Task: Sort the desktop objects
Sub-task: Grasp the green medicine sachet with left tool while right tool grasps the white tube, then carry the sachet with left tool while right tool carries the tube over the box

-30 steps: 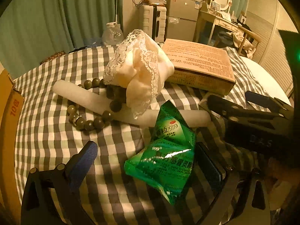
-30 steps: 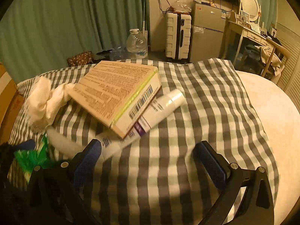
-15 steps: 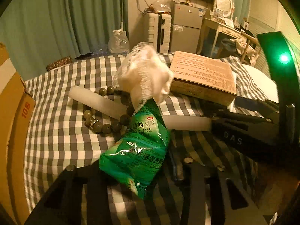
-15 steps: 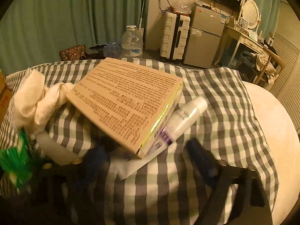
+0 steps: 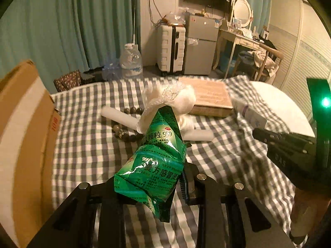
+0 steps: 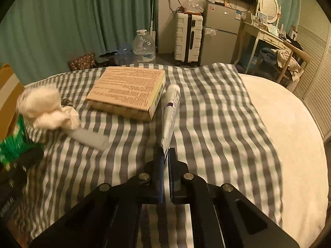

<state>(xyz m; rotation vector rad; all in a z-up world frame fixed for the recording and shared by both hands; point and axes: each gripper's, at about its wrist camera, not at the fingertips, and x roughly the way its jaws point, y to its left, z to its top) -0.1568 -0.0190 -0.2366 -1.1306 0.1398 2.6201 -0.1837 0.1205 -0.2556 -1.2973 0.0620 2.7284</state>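
A green medicine packet hangs off the checked cloth between the fingers of my left gripper. Its jaws are still closing on the packet's lower part. The packet also shows at the left edge of the right wrist view. My right gripper is shut on the flat crimped end of a white tube, which points away beside a tan printed box. In the left wrist view that right gripper holds the tube at the right.
A white lace cloth bundle lies over a pale cylinder and a string of dark beads. A cardboard carton stands at the left edge. To the right lies the bare white surface.
Both grippers were wide open a second ago. The left closed on the green packet and raised it. The right closed on the tube's end and drew it out from under the box.
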